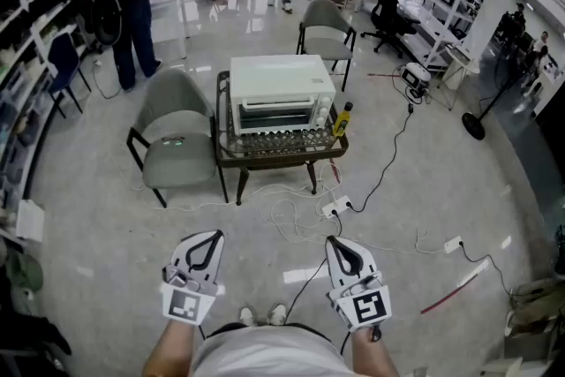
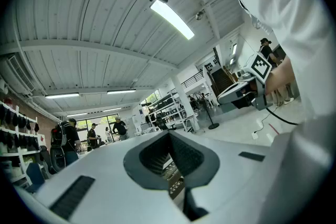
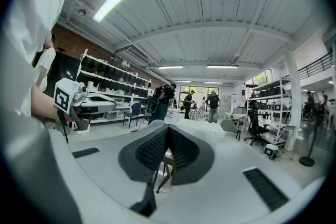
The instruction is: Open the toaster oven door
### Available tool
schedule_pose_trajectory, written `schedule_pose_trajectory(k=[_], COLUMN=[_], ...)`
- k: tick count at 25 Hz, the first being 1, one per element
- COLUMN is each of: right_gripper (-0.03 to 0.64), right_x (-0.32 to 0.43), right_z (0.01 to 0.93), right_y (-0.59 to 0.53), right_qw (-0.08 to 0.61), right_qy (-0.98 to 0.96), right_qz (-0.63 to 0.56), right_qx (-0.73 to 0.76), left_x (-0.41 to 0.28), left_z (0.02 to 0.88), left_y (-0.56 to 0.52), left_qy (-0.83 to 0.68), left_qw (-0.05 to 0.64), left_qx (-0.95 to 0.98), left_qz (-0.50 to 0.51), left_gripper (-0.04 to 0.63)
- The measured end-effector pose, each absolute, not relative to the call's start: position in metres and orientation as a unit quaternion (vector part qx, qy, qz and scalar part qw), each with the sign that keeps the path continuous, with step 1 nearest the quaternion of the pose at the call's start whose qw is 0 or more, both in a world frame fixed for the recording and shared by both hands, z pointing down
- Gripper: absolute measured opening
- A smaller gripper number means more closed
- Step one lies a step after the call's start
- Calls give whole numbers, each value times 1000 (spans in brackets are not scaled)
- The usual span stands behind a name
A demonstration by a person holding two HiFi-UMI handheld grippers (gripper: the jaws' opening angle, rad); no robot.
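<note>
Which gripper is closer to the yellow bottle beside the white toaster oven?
Right. The right gripper is in line with the yellow bottle, well short of it; the left gripper is farther left.

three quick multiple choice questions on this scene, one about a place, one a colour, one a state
1. Where is the yellow bottle relative to the toaster oven?
A. on top of it
B. beside it on the table
C. inside it

2. What colour is the toaster oven's casing?
A. black
B. red
C. white

3. How is the oven door?
A. shut
B. hanging fully open
C. taken off

Answers:
1 B, the bottle stands on the table's corner next to the oven's side.
2 C, the top and sides show white in the head view.
3 A, the door sits flush against the oven's front.
</note>
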State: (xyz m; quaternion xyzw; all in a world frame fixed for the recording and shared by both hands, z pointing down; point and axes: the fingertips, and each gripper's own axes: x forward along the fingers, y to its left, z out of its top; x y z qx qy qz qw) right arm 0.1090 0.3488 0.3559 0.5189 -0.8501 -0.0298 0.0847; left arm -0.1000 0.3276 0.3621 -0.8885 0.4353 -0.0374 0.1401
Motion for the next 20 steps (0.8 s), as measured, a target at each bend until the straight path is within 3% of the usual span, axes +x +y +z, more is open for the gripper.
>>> schedule_pose_trajectory(k=[8,20], right_gripper=[21,21], right_x=[116,135], right_z=[365,411], right_y=[345,320], right_qw=[62,84], right_qy=[-860,-872], right_qz=[-22,3], right_qx=[507,483], left_x=[-90,-83], left_z=[371,408], left_y=[325,319], left_qy=[437,456], left_qw=[135,115], left_qx=[-888,-877], left_qz=[-40,-98], left_gripper=[15,17])
